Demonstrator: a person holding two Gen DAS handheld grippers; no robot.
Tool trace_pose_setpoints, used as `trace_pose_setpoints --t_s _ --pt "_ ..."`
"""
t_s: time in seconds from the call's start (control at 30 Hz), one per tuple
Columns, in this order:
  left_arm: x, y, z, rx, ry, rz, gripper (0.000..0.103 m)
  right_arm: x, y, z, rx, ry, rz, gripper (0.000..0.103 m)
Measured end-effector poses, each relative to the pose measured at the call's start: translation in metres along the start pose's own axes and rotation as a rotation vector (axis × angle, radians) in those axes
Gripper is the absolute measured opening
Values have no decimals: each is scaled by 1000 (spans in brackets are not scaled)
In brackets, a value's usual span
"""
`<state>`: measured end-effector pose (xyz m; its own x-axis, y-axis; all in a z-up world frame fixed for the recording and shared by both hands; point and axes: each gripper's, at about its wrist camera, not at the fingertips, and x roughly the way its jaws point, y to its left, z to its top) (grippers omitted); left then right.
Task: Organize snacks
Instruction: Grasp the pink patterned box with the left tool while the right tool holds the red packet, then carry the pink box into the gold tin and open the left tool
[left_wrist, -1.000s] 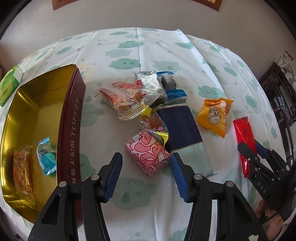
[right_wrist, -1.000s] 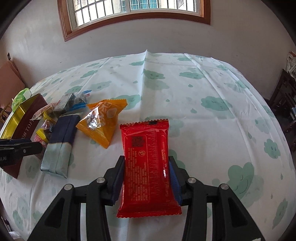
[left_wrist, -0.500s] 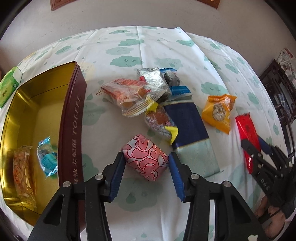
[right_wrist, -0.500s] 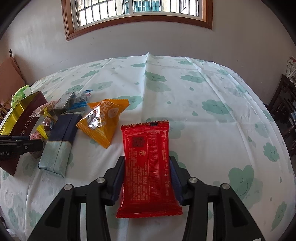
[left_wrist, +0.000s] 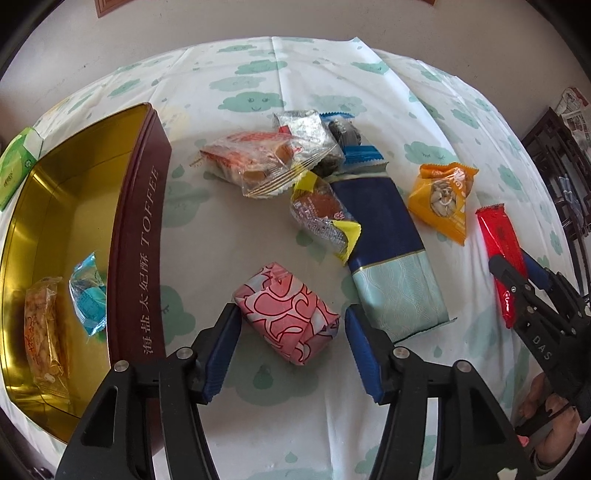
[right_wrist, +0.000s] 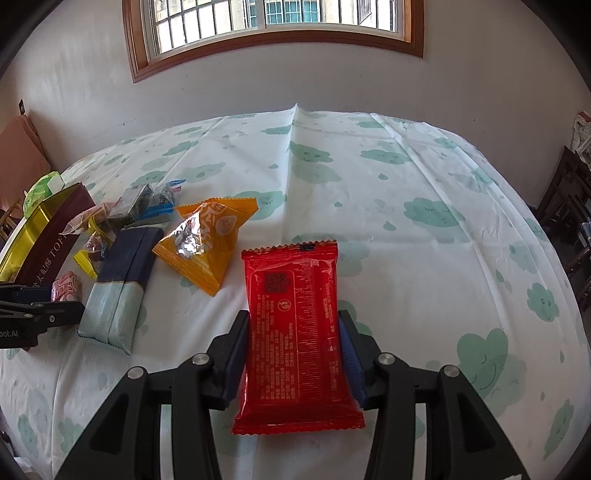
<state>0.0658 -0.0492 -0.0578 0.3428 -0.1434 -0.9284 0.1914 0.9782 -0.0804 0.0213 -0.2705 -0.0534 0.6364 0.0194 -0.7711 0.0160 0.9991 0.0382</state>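
Note:
A pink patterned packet lies on the cloud-print cloth between the fingers of my left gripper. The jaws are opening, with a gap at the right pad. To its left stands a gold toffee tin holding a blue packet and an orange one. My right gripper is shut on the sides of a red packet that rests on the cloth. The same red packet and the right gripper show at the right of the left wrist view.
Beyond the pink packet lie several snacks: a clear orange pack, a silver one, a yellow-ended one, a navy and mint pack and an orange triangular bag. A green box sits behind the tin.
My left gripper closed in around the pink packet, drew it away from the pile, and its jaws have now widened. The right gripper and red packet stayed put.

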Motion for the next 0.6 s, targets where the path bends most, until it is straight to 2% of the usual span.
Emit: trace_pose_setpoints --t_s 0.07,0.3,0.6 --pt "0 -1 -1 9 -5 17 45 0 0 0 1 0 1 48" --pt "-7 -2 -3 22 -21 12 31 1 0 0 -5 1 -7 48" --pt "-15 -2 -5 27 -31 -2 30 1 3 -1 -21 4 -25 48"
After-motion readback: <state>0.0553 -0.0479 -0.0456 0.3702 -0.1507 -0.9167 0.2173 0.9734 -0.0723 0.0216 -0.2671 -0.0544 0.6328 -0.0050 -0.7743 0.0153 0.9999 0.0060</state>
